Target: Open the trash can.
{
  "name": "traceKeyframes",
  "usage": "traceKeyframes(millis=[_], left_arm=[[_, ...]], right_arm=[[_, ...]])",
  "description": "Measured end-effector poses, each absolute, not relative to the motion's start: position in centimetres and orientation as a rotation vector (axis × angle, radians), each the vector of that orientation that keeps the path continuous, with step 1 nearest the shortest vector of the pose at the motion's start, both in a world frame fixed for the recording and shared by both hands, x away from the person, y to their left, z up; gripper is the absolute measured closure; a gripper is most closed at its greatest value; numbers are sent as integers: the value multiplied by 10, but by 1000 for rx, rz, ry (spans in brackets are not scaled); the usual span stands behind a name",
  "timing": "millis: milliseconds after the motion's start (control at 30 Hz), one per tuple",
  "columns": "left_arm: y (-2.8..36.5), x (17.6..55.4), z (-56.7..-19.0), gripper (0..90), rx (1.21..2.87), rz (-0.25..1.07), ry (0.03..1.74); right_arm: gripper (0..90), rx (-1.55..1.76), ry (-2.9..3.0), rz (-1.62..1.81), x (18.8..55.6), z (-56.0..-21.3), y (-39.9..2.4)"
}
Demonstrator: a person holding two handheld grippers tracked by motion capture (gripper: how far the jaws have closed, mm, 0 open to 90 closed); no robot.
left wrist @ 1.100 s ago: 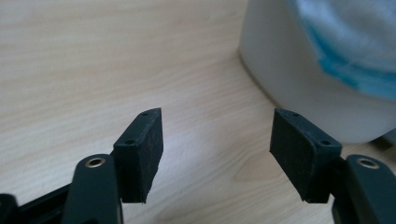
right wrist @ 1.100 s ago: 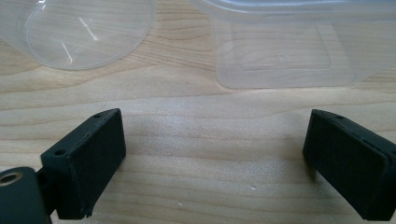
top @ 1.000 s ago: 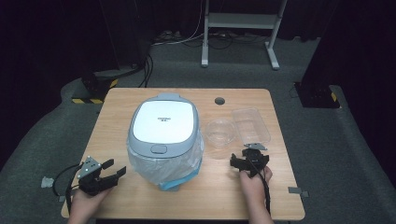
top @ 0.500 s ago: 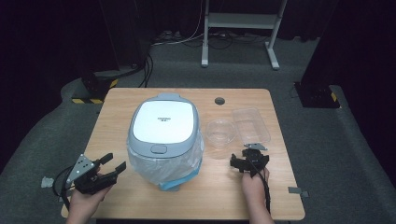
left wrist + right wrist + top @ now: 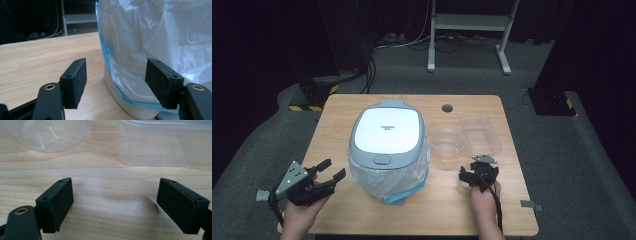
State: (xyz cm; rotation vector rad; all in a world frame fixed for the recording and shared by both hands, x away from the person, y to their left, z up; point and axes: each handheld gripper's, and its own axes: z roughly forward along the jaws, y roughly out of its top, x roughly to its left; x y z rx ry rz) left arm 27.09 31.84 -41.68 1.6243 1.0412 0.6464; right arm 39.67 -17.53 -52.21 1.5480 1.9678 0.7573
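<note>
A white and grey-blue lidded appliance stands mid-table inside a clear plastic bag with a blue edge. My left gripper hovers off its lower left, open, and does not touch it. In the left gripper view the bag and the white base lie just beyond the left gripper. My right gripper rests low over the wood, open; its jaws have just been closing a little with nothing between them. Ahead of the right gripper sit a round clear bowl and a rectangular clear container.
The wooden table has a dark round hole near its far edge. The bowl and the container stand side by side right of the appliance. Cables and a metal stand's feet lie on the grey floor beyond.
My left gripper has lifted off the table at the front left corner. The right hand has kept its place, and its jaws stand slightly narrower.
</note>
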Motion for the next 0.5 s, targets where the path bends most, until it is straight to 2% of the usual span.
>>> traceKeyframes(millis=[500], left_arm=[[314, 260, -389, 343, 1543, 670, 973]], right_arm=[[128, 1548, 2001, 819, 394, -525, -178]])
